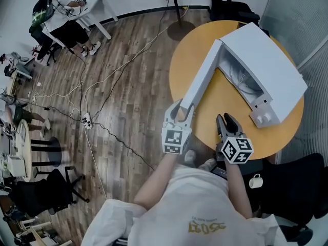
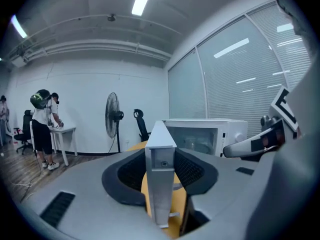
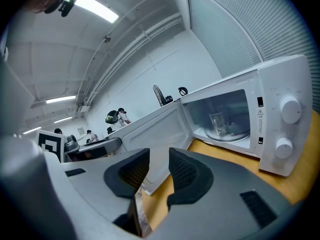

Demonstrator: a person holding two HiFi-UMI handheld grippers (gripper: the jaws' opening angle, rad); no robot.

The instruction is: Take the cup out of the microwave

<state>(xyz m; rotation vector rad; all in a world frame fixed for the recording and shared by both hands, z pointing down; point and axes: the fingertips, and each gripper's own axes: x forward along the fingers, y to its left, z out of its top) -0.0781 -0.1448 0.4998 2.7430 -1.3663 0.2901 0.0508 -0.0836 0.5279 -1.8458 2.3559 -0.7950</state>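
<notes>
A white microwave [image 1: 266, 70] stands on the round yellow table [image 1: 225, 101] with its door [image 1: 202, 73] swung wide open toward me. My left gripper [image 1: 180, 111] is shut on the door's free edge [image 2: 161, 179], which stands upright between its black pads [image 2: 130, 176]. A clear glass cup [image 3: 218, 123] sits on the turntable inside the microwave [image 3: 280, 129]. My right gripper [image 3: 159, 170] is open with nothing between its fingers. It hovers over the table's near edge, right of the door [image 3: 155, 134] and in front of the oven cavity, apart from the cup.
A white mug [image 1: 255, 181] lies low at the right beside a black chair [image 1: 297, 183]. Cables and a power strip [image 1: 87, 119] run over the wooden floor. People stand at a white desk [image 1: 95, 14] far left. Blinds and glass walls close off the right.
</notes>
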